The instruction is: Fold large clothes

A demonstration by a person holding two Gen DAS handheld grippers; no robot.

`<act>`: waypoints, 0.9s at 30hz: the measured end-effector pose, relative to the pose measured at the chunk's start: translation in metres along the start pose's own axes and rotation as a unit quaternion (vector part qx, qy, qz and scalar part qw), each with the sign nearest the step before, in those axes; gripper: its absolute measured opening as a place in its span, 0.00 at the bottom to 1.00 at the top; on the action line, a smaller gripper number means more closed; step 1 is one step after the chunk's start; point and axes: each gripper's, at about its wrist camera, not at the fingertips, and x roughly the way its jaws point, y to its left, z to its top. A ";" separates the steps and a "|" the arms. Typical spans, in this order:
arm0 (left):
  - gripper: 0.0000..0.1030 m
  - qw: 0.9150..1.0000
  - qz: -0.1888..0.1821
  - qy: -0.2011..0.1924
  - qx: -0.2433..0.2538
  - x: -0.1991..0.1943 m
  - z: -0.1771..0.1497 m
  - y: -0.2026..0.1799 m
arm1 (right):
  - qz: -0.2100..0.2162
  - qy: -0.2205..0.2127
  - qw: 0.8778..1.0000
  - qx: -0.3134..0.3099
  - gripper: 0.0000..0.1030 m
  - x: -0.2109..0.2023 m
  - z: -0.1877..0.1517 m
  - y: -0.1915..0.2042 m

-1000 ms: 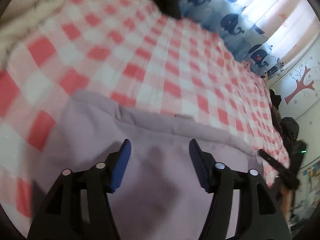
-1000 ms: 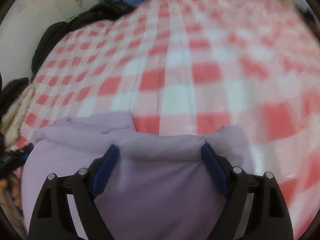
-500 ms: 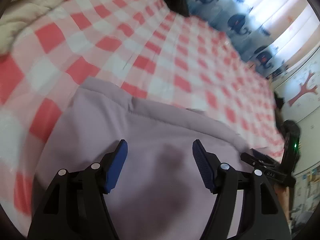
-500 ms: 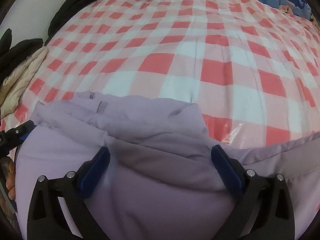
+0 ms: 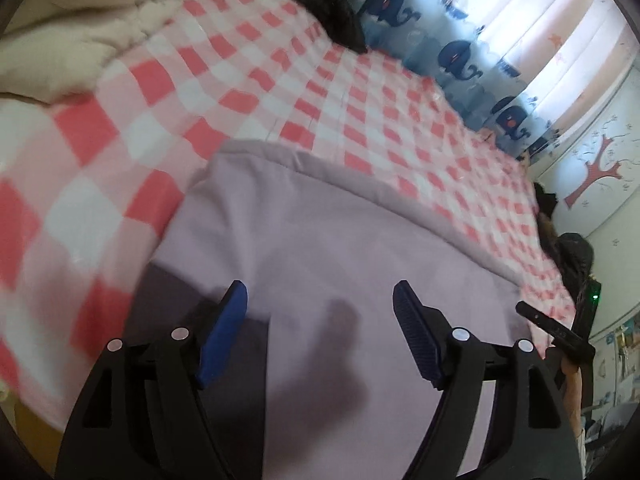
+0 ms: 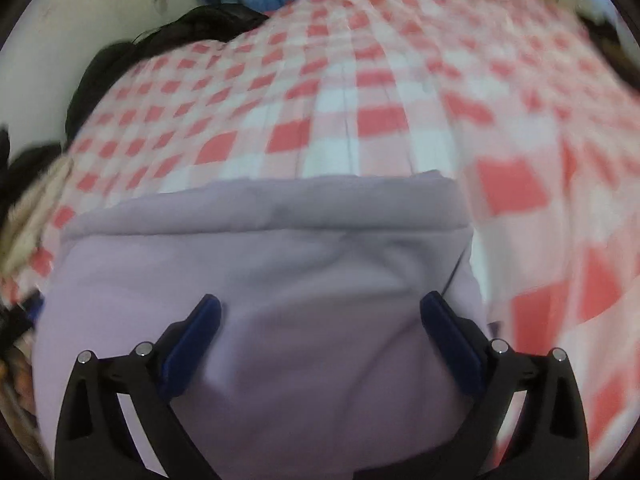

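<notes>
A folded lilac garment (image 5: 320,248) lies on a bed with a red and white checked cover (image 5: 280,92). It also shows in the right wrist view (image 6: 280,264), with a thick folded edge at its far side. My left gripper (image 5: 320,308) is open and empty just above the garment's near part. My right gripper (image 6: 320,316) is open and empty over the same garment. The other gripper's black tip (image 5: 552,328) shows at the garment's right edge in the left wrist view.
A cream fleece item (image 5: 72,40) lies at the bed's far left, dark clothing (image 5: 320,4) at the far edge and more dark clothing (image 6: 132,48) by the wall. Curtains with blue whales (image 5: 460,52) hang behind. The bed's near edge (image 5: 32,420) is at lower left.
Both grippers have pulled back and lifted over the garment. The bunched fold seen in the right wrist view half a second ago now lies flat with a straight far edge.
</notes>
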 end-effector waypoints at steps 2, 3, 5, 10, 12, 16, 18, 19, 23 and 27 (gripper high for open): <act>0.70 1.000 0.000 -0.013 0.000 -0.029 -0.012 0.009 | 0.030 -0.026 0.999 -0.033 0.94 -0.029 -0.007 0.029; 0.70 1.000 -0.001 -0.018 -0.005 -0.044 -0.019 0.017 | 0.046 -0.038 0.997 -0.058 0.94 -0.044 -0.014 0.048; 0.70 0.999 -0.004 -0.027 -0.027 -0.071 -0.034 0.037 | 0.079 -0.049 0.991 -0.095 0.94 -0.059 -0.029 0.080; 0.73 0.992 -0.011 -0.032 -0.120 -0.122 -0.085 0.100 | 0.056 0.045 0.985 -0.157 0.95 0.004 -0.073 0.117; 0.74 0.988 -0.023 -0.021 -0.150 -0.127 -0.104 0.116 | 0.061 0.038 0.988 -0.134 0.94 0.000 -0.069 0.113; 0.74 0.979 -0.064 0.017 -0.192 -0.105 -0.131 0.131 | 0.063 0.018 0.990 -0.124 0.94 -0.023 -0.069 0.120; 0.74 0.972 -0.101 0.031 -0.210 -0.090 -0.138 0.128 | 0.070 0.008 0.987 -0.146 0.94 -0.033 -0.073 0.133; 0.74 0.970 -0.114 0.035 -0.212 -0.082 -0.139 0.124 | 0.066 0.002 0.985 -0.160 0.94 -0.038 -0.078 0.141; 0.75 0.965 -0.147 0.045 -0.211 -0.052 -0.137 0.101 | 0.049 0.024 0.982 -0.183 0.94 -0.023 -0.098 0.151; 0.83 0.962 -0.151 0.041 -0.224 -0.036 -0.131 0.087 | 0.063 0.001 0.985 -0.158 0.94 -0.045 -0.097 0.148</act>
